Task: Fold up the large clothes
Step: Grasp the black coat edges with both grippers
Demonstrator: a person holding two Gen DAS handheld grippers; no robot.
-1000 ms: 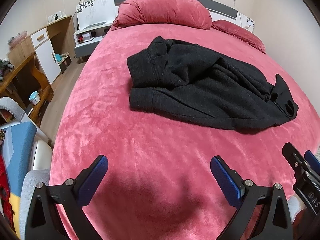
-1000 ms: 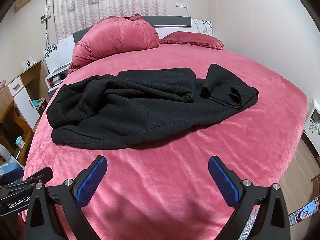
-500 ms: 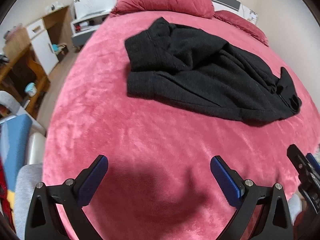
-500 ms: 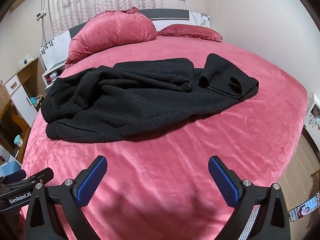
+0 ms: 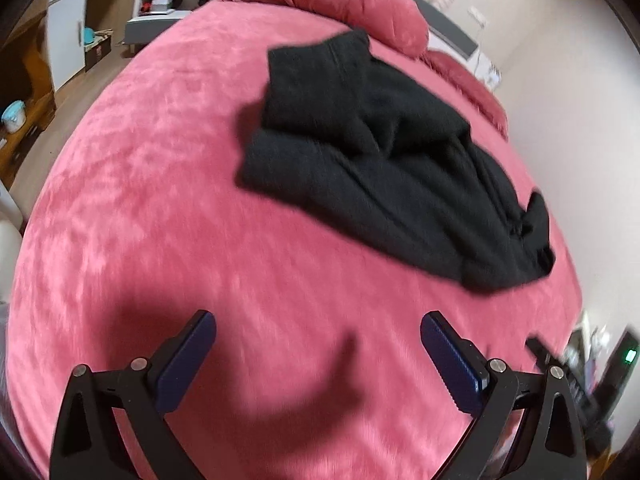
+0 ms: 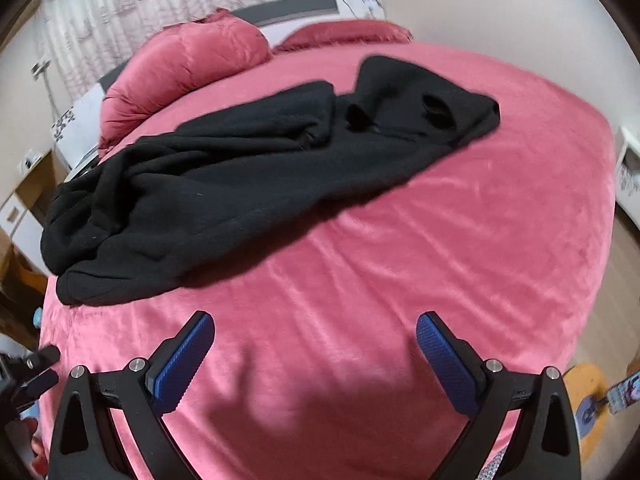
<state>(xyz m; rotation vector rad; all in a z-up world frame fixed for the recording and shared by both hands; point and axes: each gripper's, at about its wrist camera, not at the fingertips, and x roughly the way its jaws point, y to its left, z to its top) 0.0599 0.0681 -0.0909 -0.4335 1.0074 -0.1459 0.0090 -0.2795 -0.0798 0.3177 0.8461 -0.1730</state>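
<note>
both tongs were spread wide with nothing between them: left tongs (image 5: 318, 346) and right tongs (image 6: 315, 344) each hung over bare pink bedspread (image 6: 460, 248) at the near end of the bed, casting soft shadows on it. neither touched the black garment (image 6: 224, 184), which lay crumpled across the middle of the bed, well past the blue pads (image 6: 185, 360). in the right wrist view it ran from a bunched thick end at the near left up to a hood-like end with two dark openings at the far right. in the left wrist view the same garment (image 5: 384, 164) sat far and right of centre, a bit motion-blurred. a big pink pillow (image 6: 188, 68) sat at the far end by the headboard, with a flatter one (image 6: 348, 34) to its right. wooden furniture (image 5: 44, 52) stood off to the left of the bed.
</note>
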